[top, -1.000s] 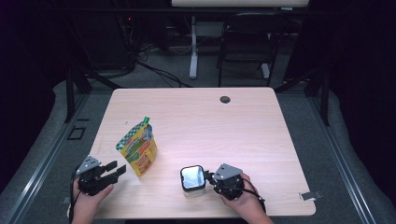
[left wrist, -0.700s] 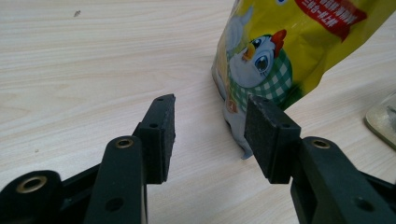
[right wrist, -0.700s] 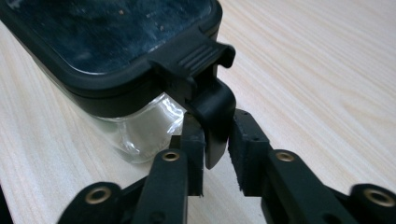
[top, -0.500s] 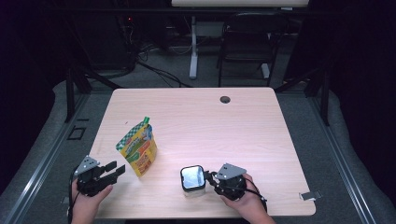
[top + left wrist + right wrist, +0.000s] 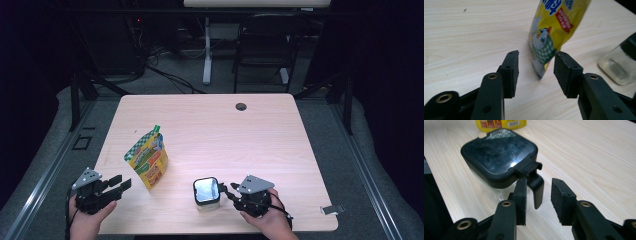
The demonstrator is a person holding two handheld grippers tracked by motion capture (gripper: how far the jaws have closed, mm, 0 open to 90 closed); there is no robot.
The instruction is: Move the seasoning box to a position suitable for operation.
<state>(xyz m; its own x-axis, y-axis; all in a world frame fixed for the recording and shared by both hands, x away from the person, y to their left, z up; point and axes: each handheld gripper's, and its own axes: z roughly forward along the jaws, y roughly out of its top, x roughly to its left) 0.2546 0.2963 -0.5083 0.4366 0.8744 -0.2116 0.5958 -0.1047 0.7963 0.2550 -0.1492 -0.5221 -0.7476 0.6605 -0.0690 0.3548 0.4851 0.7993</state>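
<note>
Since the earlier frame, your right gripper [image 5: 226, 189] has just been opening its jaws. High view: the container [image 5: 206, 192] sits just beside it; the snack pouch [image 5: 148, 157] stands near your left gripper [image 5: 121, 181]. Left gripper view: jaws spread, short of the pouch. Right gripper view: jaws apart, straddling the lid's latch tab [image 5: 536, 188].
</note>
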